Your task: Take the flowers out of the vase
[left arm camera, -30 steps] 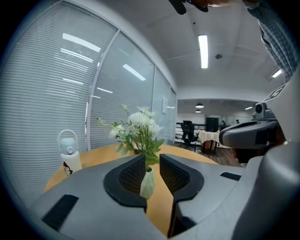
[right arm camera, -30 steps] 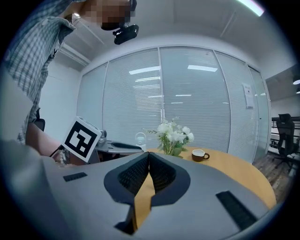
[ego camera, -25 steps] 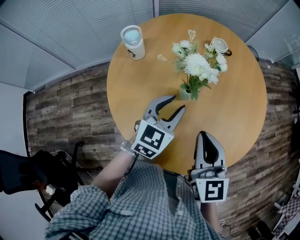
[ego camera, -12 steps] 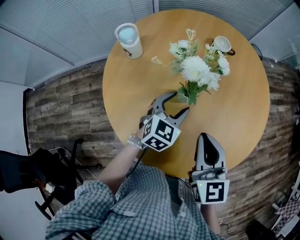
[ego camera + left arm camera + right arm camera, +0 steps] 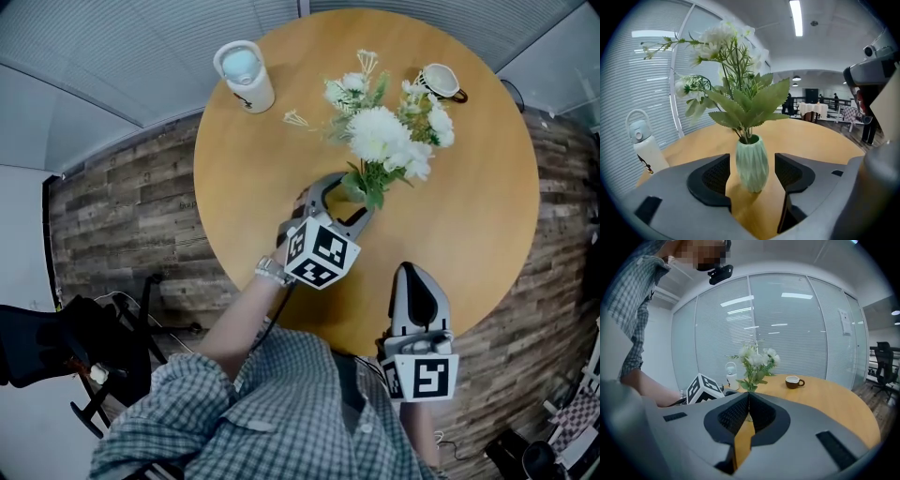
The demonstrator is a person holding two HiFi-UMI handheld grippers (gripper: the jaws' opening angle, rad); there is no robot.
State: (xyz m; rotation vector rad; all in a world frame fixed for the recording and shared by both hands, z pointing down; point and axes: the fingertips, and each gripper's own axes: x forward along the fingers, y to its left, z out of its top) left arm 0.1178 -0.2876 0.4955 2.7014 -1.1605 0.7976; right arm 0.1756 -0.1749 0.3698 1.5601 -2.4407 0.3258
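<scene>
White flowers [image 5: 380, 136] with green leaves stand in a small pale green ribbed vase [image 5: 354, 187] near the middle of the round wooden table [image 5: 469, 206]. My left gripper [image 5: 349, 199] is open, its jaws have just been opening, and they now straddle the vase. In the left gripper view the vase [image 5: 751, 161] stands upright between the pads [image 5: 715, 176] with a gap on each side, and the flowers [image 5: 736, 84] rise above it. My right gripper [image 5: 410, 272] is shut and empty near the table's front edge. In the right gripper view the flowers [image 5: 754, 362] stand beyond the shut right gripper [image 5: 748, 401].
A white bottle with a blue lid [image 5: 244, 75] stands at the table's far left. A cup with dark liquid [image 5: 439, 82] sits at the far right, behind the flowers. A black chair [image 5: 56, 352] stands on the wooden floor at the left.
My left gripper has moved forward and down to the vase, its jaws have widened, and the vase now stands between them. The right gripper has shifted only slightly.
</scene>
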